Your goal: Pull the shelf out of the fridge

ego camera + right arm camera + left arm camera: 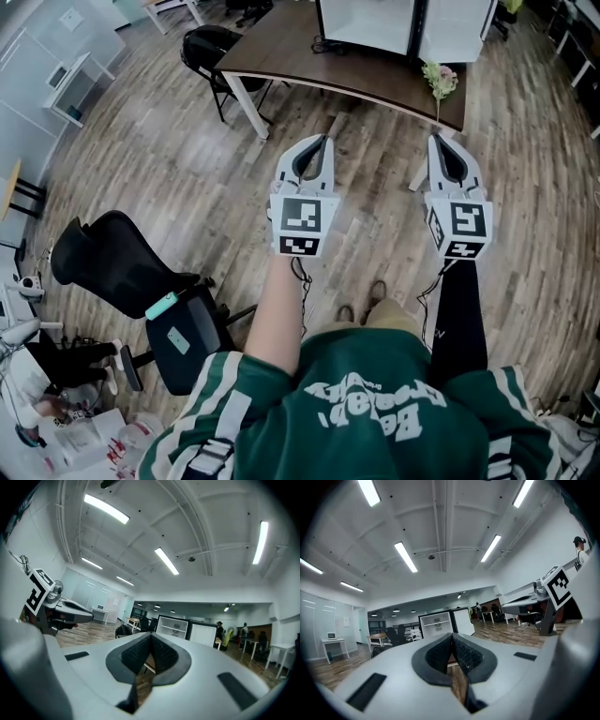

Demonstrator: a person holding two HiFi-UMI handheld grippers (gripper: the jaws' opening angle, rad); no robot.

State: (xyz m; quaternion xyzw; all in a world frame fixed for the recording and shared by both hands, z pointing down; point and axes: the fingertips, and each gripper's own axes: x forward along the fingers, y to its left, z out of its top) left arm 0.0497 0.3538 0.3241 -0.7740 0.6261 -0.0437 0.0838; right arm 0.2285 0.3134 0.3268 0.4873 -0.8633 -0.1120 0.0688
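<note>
A small white fridge stands on a brown table ahead of me, its door swung open to the right. In the right gripper view the fridge shows white shelves inside. It also appears far off in the left gripper view as the fridge. My left gripper and right gripper hang side by side above the wooden floor, well short of the table. Both are shut with nothing between the pads, as the left gripper and right gripper views confirm.
A black chair sits at the table's left end and a flower vase stands on its right corner. A black office chair is at my lower left. White desks line the far left. People stand far off.
</note>
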